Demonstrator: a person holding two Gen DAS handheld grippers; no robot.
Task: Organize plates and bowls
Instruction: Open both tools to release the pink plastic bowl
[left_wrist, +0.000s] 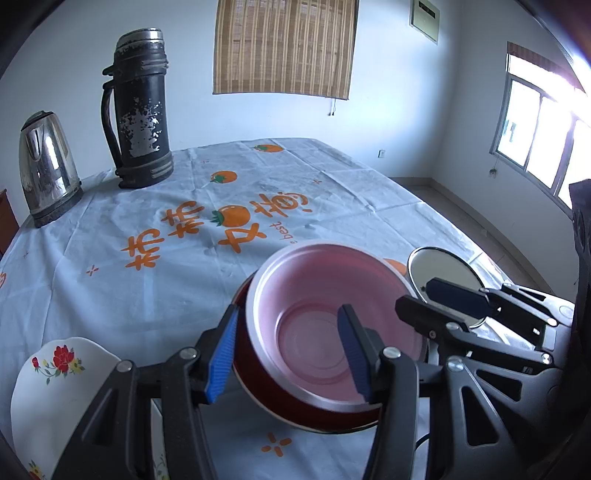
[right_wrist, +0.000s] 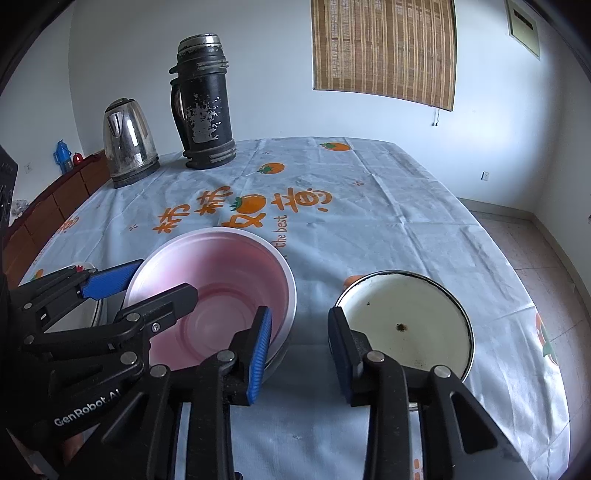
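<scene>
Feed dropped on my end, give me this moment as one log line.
left hand-held gripper: open, straddling pink bowl rim | right hand-held gripper: open, between pink bowl and white enamel dish | flowered plate: untouched

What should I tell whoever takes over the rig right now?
Left gripper: open, its jaws either side of the near wall of the pink-lined metal bowl; grip not closed.
Right gripper: open, empty, over the tablecloth between that bowl and the white enamel plate.
A white floral plate sits off to the left.
Kettle and black thermos stand at the far edge.
Done: nothing stacked yet.
Left: gather the bowl and both plates.
</scene>
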